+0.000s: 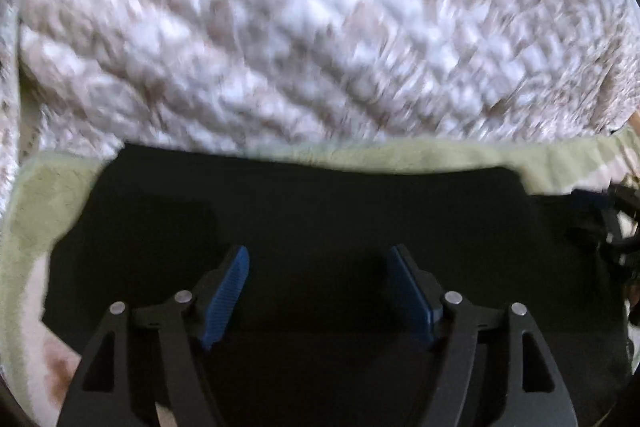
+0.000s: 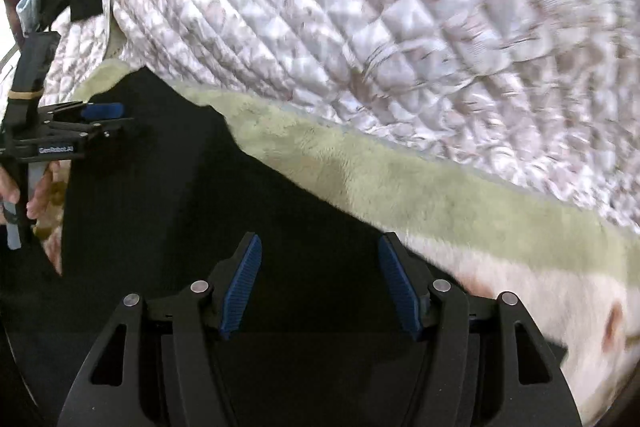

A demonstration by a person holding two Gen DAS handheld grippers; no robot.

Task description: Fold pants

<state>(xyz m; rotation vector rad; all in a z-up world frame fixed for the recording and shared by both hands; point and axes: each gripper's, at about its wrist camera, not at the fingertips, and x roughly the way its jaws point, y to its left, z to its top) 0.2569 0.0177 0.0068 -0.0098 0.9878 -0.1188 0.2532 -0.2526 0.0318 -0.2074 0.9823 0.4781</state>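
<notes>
**Black pants on bed, both tools wide**

- Black fabric pants (image 1: 304, 219): spread flat and dark, creases unreadable; lying on a pale green fleece blanket (image 1: 36, 211) with cream patches. Far edge running just short of the blanket's far green border; left corner of that edge squared off. Same pants (image 2: 168, 195) in the right wrist view, edge slanting down to the right along the green blanket (image 2: 440, 195).
- White and beige quilted bedspread (image 1: 320, 27): diamond-stitched, blurred, lying beyond the blanket's far edge; also seen at (image 2: 400, 27).
- Left tool (image 1: 318, 291): black frame, blue ribbed pads (image 1: 226, 299), jaws set wide apart, nothing between them, poised over the pants. Seen from the side in the right wrist view (image 2: 104, 119), over the pants' left part, held by a hand (image 2: 36, 195) on its grip.
- Right tool (image 2: 320, 287): same build, blue pads (image 2: 240, 291), jaws wide, holding nothing, above the pants near their right edge.
- Contact between either tool and the cloth: cannot tell.
</notes>
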